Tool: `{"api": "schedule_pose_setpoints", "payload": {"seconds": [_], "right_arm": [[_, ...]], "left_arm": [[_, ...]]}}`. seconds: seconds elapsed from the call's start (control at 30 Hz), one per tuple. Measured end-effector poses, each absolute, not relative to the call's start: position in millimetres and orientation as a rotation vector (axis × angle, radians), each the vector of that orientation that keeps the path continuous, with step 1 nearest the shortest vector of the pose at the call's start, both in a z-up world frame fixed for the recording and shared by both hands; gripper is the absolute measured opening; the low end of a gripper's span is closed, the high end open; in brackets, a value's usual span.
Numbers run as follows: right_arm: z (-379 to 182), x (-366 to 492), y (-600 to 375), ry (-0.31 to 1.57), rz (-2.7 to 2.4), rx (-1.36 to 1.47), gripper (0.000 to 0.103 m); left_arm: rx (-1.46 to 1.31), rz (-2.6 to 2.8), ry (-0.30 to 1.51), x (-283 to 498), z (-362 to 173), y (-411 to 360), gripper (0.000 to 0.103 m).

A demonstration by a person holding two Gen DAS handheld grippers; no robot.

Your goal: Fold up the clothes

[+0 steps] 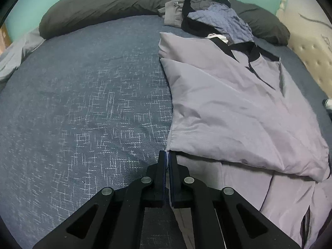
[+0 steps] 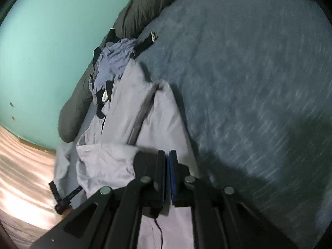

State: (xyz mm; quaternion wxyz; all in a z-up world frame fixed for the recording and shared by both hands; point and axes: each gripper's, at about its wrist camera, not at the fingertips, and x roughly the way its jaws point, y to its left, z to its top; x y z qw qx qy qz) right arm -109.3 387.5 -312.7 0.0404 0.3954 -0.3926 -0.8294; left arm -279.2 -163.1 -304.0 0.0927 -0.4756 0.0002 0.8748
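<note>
A lavender garment with a black collar lies on the right half of the blue bedspread, one part folded over another. My left gripper is shut on its near left corner, and pale fabric shows between the pads. The right wrist view is blurred. In it the same lavender garment runs lengthwise under my right gripper. That gripper's jaws are together over a raised fold of the fabric, which bunches against the left finger.
A heap of other clothes, blue, black and grey, sits at the head of the bed against a long dark grey pillow. A padded cream headboard stands on the right. A teal wall lies behind. A small black object rests at the garment's edge.
</note>
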Motion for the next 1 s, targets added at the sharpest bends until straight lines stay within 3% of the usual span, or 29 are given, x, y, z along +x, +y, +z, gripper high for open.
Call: {"api": "schedule_pose_setpoints", "payload": {"seconds": [0.23, 0.27, 0.33, 0.37, 1.0], "right_arm": [[-248.1, -182.9, 332.7, -0.805, -2.484, 1.264, 0.007], [-240.8, -196.9, 319.6, -0.748, -2.465, 1.267, 0.01], [-228.6, -224.7, 287.5, -0.642, -2.424, 1.274, 0.032], [-223.2, -238.4, 269.7, -0.592, -2.403, 1.278, 0.033], [-224.2, -409.0, 20.3, -0.081, -2.139, 1.33, 0.033]], "left_arm": [[-1.398, 2.577, -0.124, -280.3, -306.9, -172.7, 0.003], [-1.4, 2.574, -0.14, -280.9, -307.0, -173.9, 0.003], [-1.403, 2.569, -0.166, -282.4, -307.4, -175.4, 0.003], [-1.404, 2.567, -0.18, -283.2, -307.7, -176.1, 0.003], [-1.354, 2.56, -0.385, -280.9, -315.3, -189.9, 0.003]]}}
